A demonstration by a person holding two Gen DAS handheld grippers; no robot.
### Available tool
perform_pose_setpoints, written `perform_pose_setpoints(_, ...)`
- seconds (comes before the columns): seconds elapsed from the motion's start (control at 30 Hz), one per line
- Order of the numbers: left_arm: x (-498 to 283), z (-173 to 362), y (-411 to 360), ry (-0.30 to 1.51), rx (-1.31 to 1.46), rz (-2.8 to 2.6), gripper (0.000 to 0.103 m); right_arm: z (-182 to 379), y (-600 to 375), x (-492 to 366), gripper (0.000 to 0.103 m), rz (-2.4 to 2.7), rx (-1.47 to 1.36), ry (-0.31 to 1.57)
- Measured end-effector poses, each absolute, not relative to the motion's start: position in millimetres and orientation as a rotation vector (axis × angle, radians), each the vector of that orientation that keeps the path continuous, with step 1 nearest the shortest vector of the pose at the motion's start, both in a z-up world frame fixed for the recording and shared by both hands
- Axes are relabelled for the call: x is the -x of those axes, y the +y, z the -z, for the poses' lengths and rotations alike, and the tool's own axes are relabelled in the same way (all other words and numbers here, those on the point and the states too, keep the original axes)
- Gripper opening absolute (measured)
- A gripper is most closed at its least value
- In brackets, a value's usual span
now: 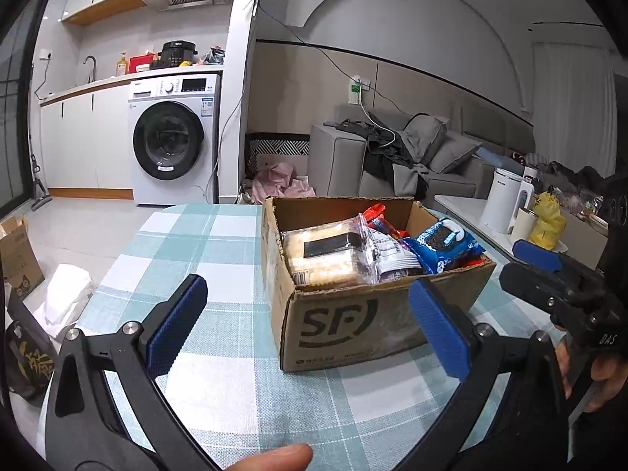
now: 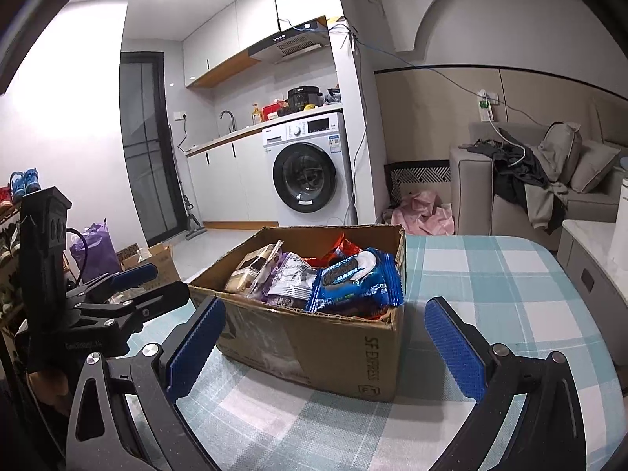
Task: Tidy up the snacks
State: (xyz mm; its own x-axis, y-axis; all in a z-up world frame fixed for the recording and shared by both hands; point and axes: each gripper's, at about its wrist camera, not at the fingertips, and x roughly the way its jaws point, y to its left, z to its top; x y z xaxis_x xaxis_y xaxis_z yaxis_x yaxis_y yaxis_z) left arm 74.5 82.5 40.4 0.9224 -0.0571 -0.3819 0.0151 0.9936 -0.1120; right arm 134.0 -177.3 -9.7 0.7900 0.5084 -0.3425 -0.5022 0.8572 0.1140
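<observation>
Blue-ribbed pads nearest: left gripper (image 1: pixel 306 327) and right gripper (image 2: pixel 325 347) both hang just above the table, jaws spread wide, nothing between them. Judged to be at rest short of the load, either before a pick or after a drop. A fingertip (image 1: pixel 280 457) shows at the bottom of the left view, on the handle side.

Checked tablecloth (image 1: pixel 219 376), teal and white, covers the table; the near stretch is bare.

Cardboard box (image 1: pixel 353 325), flaps open, sits toward the table's far edge, between the two grippers' lines of sight. Snacks already inside: pale cracker pack (image 1: pixel 325 251) on one side, clear-wrapped packet (image 2: pixel 292 280) in the middle, blue cookie bag (image 2: pixel 355 280) riding on top, red wrapper (image 1: pixel 373 212) behind. Piled loose rather than sorted.

Beyond: washing machine (image 2: pixel 308 174), grey sofa (image 1: pixel 396 165) with clothes heaped on it.
</observation>
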Motion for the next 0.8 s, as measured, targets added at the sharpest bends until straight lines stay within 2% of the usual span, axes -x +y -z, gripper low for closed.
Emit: perform_pose_setpoints(0.8, -76.8, -17.1, 81.1, 0.387, 0.079, 0.023, 0.102, 27.2, -176.2, -122.1, 0.103, -0.532, 0.01, 0.33)
